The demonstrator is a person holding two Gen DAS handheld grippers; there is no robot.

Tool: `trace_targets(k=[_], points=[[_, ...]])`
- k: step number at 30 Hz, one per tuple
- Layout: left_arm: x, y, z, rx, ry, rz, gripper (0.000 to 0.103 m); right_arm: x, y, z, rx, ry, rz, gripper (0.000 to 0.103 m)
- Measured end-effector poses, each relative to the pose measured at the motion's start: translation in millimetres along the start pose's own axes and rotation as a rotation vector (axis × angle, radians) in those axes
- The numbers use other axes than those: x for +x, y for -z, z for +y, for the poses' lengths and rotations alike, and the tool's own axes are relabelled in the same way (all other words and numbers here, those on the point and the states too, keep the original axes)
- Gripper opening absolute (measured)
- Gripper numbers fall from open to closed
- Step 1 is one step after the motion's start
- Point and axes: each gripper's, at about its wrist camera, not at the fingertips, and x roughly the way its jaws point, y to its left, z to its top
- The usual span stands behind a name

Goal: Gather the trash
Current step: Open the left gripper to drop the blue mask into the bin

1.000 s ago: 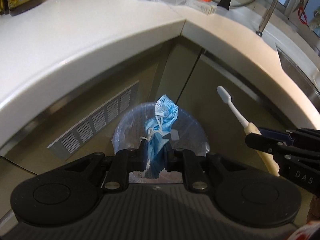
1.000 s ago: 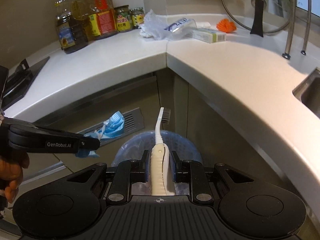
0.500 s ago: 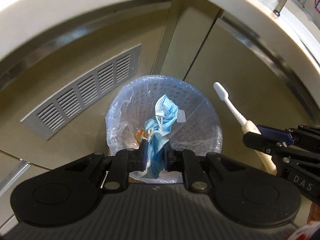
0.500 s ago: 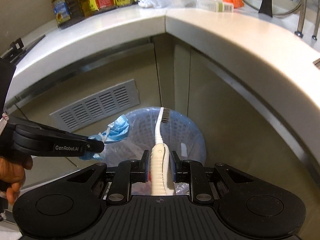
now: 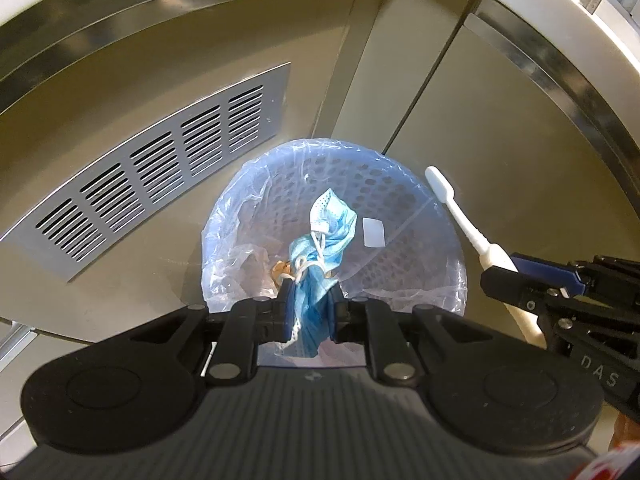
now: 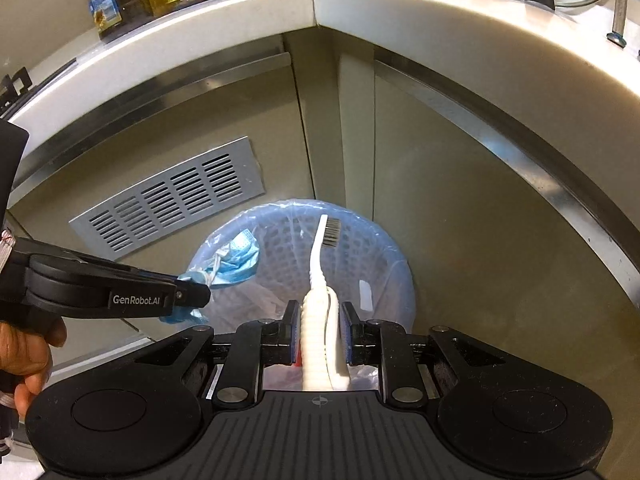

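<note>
Crumpled blue mask, white toothbrush

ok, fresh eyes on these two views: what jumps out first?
A crumpled blue face mask pinched in the left gripper, and a white toothbrush clamped in the right gripper. Both hang over the bag-lined blue bin on the floor in the cabinet corner, beside a slotted vent.

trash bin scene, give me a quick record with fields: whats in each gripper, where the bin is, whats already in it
left gripper: shut on a crumpled blue face mask, held above the bin
right gripper: shut on a white toothbrush, bristle end pointing out over the bin
trash bin: blue perforated basket with a clear plastic liner, on the floor in the cabinet corner
bin contents: crumpled clear plastic and something brownish; details unclear
nearby: metal vent grille on the cabinet, left of the bin
status: neither item released yet
</note>
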Motion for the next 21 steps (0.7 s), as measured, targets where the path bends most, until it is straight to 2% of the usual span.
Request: trace_targets(k=[7, 12, 21], points=[[7, -9, -5, 0.002, 0.010, -0.009, 0.016, 5, -3, -2, 0.007, 0.011, 0.005, 0.020], [9, -14, -4, -0.006, 0.013, -0.013, 0.035, 10, -6, -4, 0.014, 0.013, 0.003, 0.020], [-8, -3, 12, -0.039, -0.010, -0.016, 0.035, 13, -8, -4, 0.015, -0.004, 0.007, 0.020]])
